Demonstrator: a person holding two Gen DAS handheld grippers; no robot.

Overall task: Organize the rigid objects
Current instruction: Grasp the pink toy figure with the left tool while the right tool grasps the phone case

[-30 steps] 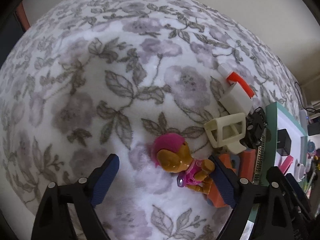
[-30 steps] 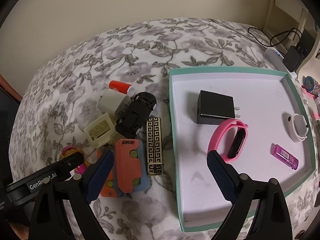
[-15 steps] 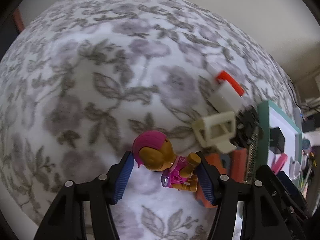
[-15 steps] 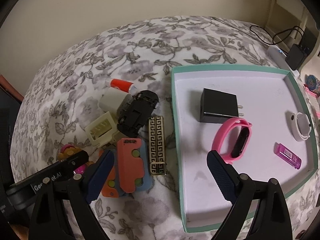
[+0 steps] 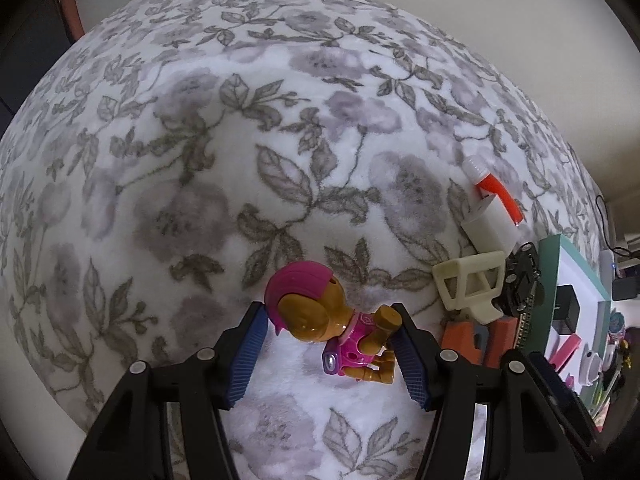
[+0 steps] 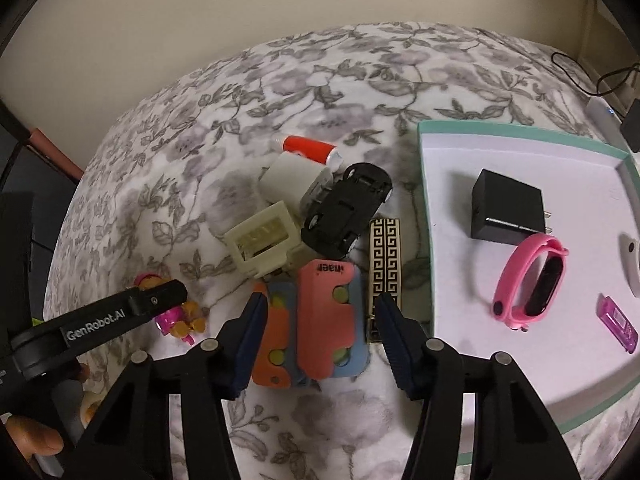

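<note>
**Left wrist view: toy pup between the closing pads**

Left wrist view shows the pink-and-tan toy pup figure [image 5: 324, 328] lying low in the centre on the floral blanket [image 5: 200, 160]; the left gripper [image 5: 328, 344] brackets it, its blue pads narrowed to the figure's width, the right pad against the paw, the left pad beside the head; whether it is truly clamped I cannot tell. At the right edge lie a cream plastic frame [image 5: 468, 284], a white block [image 5: 490, 228] and a red-and-white tube [image 5: 496, 192].

In the right wrist view the right gripper [image 6: 320, 320] hovers half open and holds nothing, over an orange-and-blue foldable piece [image 6: 324, 320]; above it sits a black toy car [image 6: 348, 208]; beside it a gold-patterned strip [image 6: 384, 264]. The teal-rimmed tray [image 6: 520, 134] at right holds a black charger [image 6: 506, 214], a pink wristband [image 6: 528, 280] and a purple USB stick [image 6: 618, 322]. The pup [image 6: 176, 316] appears at lower left.
</note>
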